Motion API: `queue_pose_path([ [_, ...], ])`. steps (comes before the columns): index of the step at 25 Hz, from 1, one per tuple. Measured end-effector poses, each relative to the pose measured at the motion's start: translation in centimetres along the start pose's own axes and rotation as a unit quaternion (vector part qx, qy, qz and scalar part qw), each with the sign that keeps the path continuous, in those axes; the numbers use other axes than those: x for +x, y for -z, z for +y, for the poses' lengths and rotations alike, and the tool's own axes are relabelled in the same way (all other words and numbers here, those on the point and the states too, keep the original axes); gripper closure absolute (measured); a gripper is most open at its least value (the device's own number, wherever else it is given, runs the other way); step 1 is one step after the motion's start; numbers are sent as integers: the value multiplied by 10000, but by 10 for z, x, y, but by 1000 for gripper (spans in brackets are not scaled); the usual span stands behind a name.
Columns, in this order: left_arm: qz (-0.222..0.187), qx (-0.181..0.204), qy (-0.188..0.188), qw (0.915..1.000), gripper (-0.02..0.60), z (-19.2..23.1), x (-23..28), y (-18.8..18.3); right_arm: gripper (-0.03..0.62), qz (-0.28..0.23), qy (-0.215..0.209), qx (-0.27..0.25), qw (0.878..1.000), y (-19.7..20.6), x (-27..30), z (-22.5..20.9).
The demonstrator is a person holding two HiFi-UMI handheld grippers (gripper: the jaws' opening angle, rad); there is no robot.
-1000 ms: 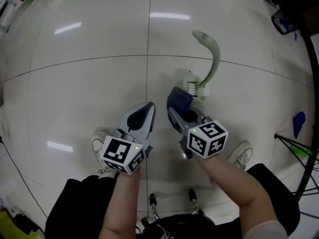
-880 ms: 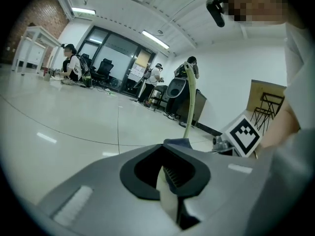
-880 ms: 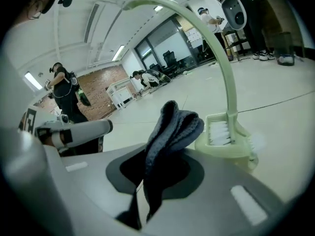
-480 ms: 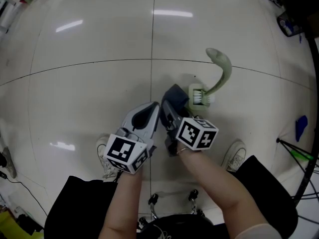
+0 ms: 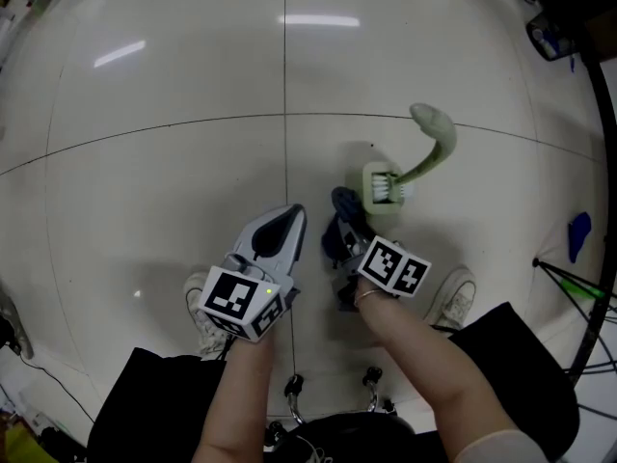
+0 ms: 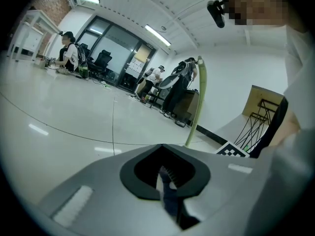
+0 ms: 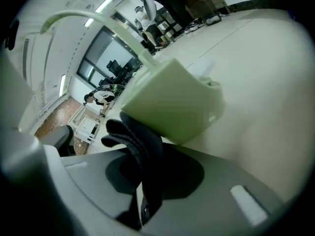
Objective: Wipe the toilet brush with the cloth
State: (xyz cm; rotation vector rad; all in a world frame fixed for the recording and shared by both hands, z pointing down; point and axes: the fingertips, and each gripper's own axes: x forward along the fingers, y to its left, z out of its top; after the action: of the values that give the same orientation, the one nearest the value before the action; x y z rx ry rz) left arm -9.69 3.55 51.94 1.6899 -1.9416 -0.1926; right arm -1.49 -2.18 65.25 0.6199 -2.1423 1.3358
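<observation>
The pale green toilet brush (image 5: 383, 183) stands in its square holder on the floor, white bristles showing, and its curved handle (image 5: 434, 128) rises to the right. My right gripper (image 5: 345, 228) is shut on a dark blue cloth (image 5: 343, 208), just left of the holder. In the right gripper view the folded cloth (image 7: 140, 146) hangs from the right gripper (image 7: 147, 181) against the green holder (image 7: 172, 100). My left gripper (image 5: 281, 228) is shut and holds nothing, beside the right one. From the left gripper (image 6: 165, 149) the handle (image 6: 197, 102) shows ahead.
My two shoes (image 5: 198, 292) (image 5: 461, 295) stand on the glossy tiled floor (image 5: 174, 85). A black stand with thin legs (image 5: 578, 297) and a small blue object (image 5: 576, 234) are at the right edge. People sit far off (image 6: 71, 53) in the left gripper view.
The right gripper with the cloth has drawn back a little toward me and rolled, its marker cube lower. The brush handle now sits further right in view. The left gripper has barely moved.
</observation>
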Motion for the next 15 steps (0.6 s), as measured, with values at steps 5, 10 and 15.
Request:
queue_pose_path([
  [5,-53,-63,13,10000,575,-4,2,0,528,307,216,378,9986,20,-14,12],
  [10,-192,68,4,9998,575,-6,1,-12,528,42,-363,55,9993,-14,2,68],
  [15,-180,-6,1,9998,575,-4,5,-8,528,34,-299,651,9974,-30,19,61],
])
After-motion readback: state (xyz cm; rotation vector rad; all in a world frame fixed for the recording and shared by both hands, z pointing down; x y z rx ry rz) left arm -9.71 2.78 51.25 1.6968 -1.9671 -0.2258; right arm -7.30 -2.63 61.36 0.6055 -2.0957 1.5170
